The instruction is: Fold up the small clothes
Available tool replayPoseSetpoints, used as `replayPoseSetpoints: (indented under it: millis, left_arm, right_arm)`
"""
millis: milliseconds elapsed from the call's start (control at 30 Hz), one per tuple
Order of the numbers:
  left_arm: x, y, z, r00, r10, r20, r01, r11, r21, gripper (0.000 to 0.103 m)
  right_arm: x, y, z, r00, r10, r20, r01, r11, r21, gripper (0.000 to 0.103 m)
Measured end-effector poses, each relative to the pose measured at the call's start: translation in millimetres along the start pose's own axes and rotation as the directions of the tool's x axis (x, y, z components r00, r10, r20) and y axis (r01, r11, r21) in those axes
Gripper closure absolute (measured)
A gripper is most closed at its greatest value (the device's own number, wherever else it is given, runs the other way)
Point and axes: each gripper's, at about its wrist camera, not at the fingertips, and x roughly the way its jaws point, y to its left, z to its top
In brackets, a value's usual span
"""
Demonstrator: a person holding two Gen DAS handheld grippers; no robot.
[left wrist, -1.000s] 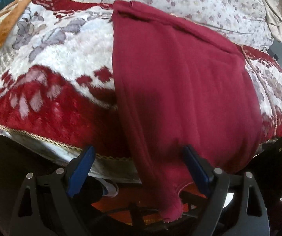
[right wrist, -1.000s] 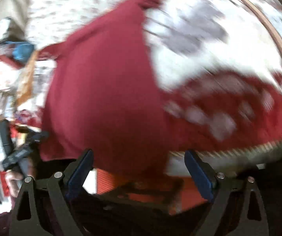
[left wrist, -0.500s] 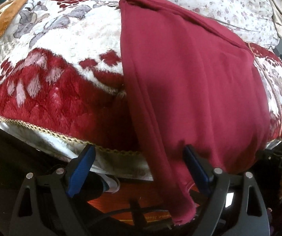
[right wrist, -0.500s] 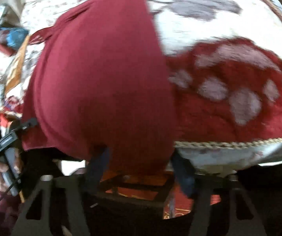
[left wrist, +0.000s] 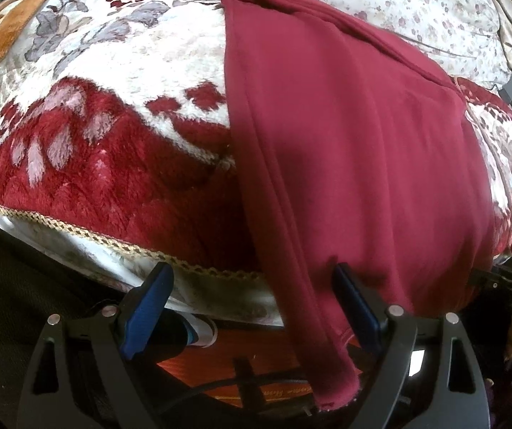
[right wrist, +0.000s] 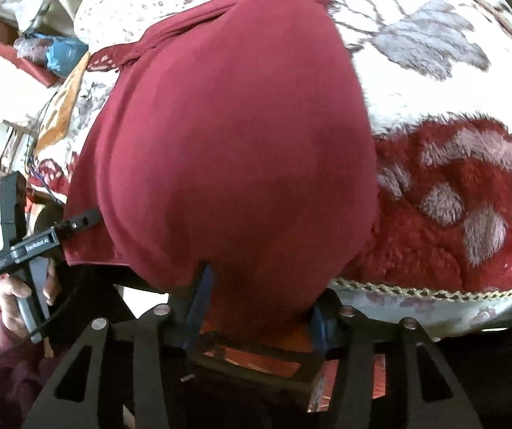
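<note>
A dark red garment (left wrist: 356, 150) lies spread on the bed, its near hem hanging over the bed's front edge. My left gripper (left wrist: 252, 304) stands open at that edge. The garment's left corner hangs down between its blue pads (left wrist: 148, 304), closer to the right one. My right gripper (right wrist: 259, 304) has its jaws drawn in on the hanging hem of the garment (right wrist: 241, 164), and the cloth bulges out above its pads (right wrist: 202, 289). The left gripper (right wrist: 38, 246), held by a hand, shows at the garment's left corner in the right wrist view.
A plush red and white flowered blanket (left wrist: 105, 114) with a gold braid edge (left wrist: 95, 236) covers the bed. A floral sheet (left wrist: 416, 3) lies behind it. An orange cushion (left wrist: 9, 25) sits far left. Below the bed edge are an orange-red floor (left wrist: 241, 354) and a shoe (left wrist: 198, 332).
The right gripper has slid left along the bed edge and its jaws have drawn in around the garment's hanging hem. The left gripper has hardly moved and stays wide.
</note>
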Motion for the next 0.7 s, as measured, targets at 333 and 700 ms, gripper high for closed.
replayPoseSetpoints:
  millis: [333, 700]
  left_arm:
    - [0.3, 0.5, 1.1, 1.0, 0.007, -0.002, -0.007, 1.0, 0.001, 0.014]
    - [2.6, -3.3, -1.8, 1.0, 0.004, -0.005, -0.004, 1.0, 0.025, 0.016]
  right_arm:
    - [-3.0, -3.0, -1.9, 1.0, -0.024, 0.0, 0.024, 0.999, -0.029, 0.054]
    - [-4.2, -2.8, 0.6, 0.998, -0.059, -0.001, 0.058, 0.996, -0.065, 0.083]
